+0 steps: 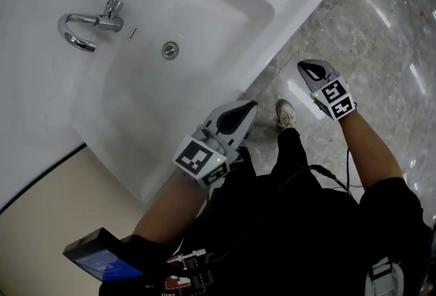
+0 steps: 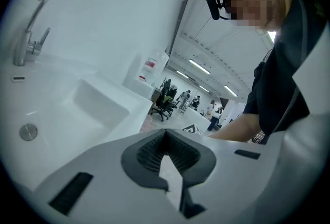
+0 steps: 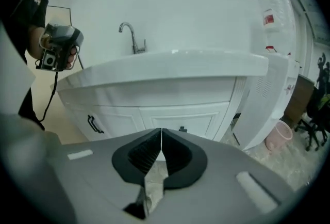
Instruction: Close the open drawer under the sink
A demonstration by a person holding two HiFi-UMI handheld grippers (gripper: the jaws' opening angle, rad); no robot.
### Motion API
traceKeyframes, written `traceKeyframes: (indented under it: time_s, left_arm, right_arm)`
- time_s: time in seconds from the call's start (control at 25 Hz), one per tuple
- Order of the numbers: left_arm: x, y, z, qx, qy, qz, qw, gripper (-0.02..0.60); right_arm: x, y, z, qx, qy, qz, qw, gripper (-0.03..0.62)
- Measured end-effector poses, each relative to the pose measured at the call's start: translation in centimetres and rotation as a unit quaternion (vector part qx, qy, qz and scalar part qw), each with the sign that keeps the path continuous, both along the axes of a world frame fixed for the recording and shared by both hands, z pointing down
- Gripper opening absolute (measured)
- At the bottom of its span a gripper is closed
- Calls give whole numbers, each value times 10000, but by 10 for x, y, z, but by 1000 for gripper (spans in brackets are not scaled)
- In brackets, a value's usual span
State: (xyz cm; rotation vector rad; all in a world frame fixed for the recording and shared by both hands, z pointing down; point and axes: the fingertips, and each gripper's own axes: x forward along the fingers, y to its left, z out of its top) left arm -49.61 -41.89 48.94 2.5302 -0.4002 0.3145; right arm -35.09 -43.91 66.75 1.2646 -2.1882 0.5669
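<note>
Standing tight against the front edge of the sink (image 1: 286, 23), the person holds both tools up at about basin height, away from the cabinet below. I judge that posture to mean the hands are clear of the work, not reaching for it. The left gripper (image 2: 165, 133) sits just off that front edge, its jaws closed tip to tip on nothing. The right gripper (image 3: 161, 134) is out over the floor (image 1: 381, 49) beyond the sink's near corner, also pressed shut and empty, aimed back and down at the cabinet.

From there the drawer (image 3: 196, 117) shows under the basin. Its panel looks flush with the neighbouring door and its black handle (image 3: 94, 124), with no gap or overhang that I can make out, so the closing seems done. In the head view the basin hides it entirely. Farther back, the drain (image 1: 169, 50) and the faucet (image 1: 88, 25) sit toward the wall side.
</note>
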Motion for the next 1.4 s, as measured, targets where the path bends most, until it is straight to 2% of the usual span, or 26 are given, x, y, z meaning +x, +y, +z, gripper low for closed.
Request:
traceKeyframes:
  time_s: [0.24,0.48,0.68,0.8,1.08,1.24,1.4]
  left_arm:
    - [-50,-20,-59,246,121,-463,9986,-2]
    - [-96,-38,-104,463,218,-1019,9935,0]
    - [-125,-41,-132,646,314,-1458,9867,0]
    - [-142,-44,-147,739,362,-1794,9803,0]
    - [-204,-38,-171,860,338,-2553,9624,0]
    - [-256,-35,-190,1060,327,-2985,9479,0]
    - [-311,-38,-205,1008,298,-3259,9396,-1]
  right_arm:
    - [-23,-9,-68,144,-170,-28,9997,2]
    - [-39,-26,-123,168,-479,132,9986,2]
    - [-50,-40,-176,364,-562,-78,9977,2]
    - [-62,-56,-206,483,-553,-405,9965,2]
    - [-127,-80,-251,648,-707,-1158,9886,2]
    - [-184,-92,-278,682,-994,-1591,9799,2]
    - [-245,-105,-304,712,-1135,-1873,9731,2]
